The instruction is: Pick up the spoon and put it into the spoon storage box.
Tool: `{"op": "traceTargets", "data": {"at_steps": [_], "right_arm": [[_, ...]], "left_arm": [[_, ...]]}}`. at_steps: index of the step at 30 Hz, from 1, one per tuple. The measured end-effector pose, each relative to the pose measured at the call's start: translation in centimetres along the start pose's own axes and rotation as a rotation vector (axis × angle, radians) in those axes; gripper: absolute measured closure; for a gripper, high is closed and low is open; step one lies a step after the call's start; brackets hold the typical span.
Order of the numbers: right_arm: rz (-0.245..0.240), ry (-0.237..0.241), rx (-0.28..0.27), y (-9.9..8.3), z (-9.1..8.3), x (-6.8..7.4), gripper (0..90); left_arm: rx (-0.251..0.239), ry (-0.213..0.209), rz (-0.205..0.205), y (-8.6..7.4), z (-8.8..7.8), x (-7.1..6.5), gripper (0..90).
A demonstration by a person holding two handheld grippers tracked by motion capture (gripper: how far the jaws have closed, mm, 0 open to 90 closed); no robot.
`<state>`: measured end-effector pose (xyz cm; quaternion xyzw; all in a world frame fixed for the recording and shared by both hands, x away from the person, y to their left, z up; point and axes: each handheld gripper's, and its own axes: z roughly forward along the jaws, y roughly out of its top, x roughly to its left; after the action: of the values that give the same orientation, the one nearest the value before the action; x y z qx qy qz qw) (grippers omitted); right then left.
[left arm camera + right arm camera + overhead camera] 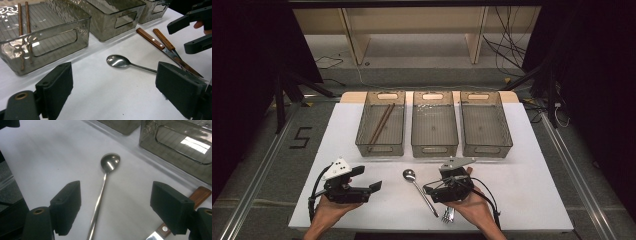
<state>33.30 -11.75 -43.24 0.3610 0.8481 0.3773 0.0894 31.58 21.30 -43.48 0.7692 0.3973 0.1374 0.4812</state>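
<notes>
A steel spoon [418,189] lies on the white table between my two grippers, bowl toward the bins. My left gripper [366,179] is held low at the spoon's left, open and empty; its jaws frame the spoon [117,61] from a distance. My right gripper [443,181] hovers just right of the spoon, open, with the spoon's handle [101,195] running between its jaws without touching them. Two wooden-handled knives [150,38] lie under the right gripper. A fork [448,216] pokes out by the right hand.
Three clear grey bins stand in a row at the back: the left bin [381,145] holds two brown chopsticks [381,124], the middle bin [434,146] and right bin [486,146] look empty. A knife handle [200,195] lies close to my right jaw.
</notes>
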Motion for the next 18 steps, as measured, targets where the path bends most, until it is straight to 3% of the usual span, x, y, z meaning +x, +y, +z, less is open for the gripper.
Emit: {"op": "traceTargets", "data": {"at_steps": [14, 18], "right_arm": [[-0.029, 0.013, 0.088, 0.8, 1.6, 0.6, 28.5], [-0.036, 0.019, 0.123, 0.7, 2.1, 0.8, 31.5]], "left_arm": [[-0.031, 0.010, 0.020, -0.9, -0.7, -0.5, 13.8], [-0.049, 0.004, 0.005, -1.1, -0.8, -0.3, 13.8]]}}
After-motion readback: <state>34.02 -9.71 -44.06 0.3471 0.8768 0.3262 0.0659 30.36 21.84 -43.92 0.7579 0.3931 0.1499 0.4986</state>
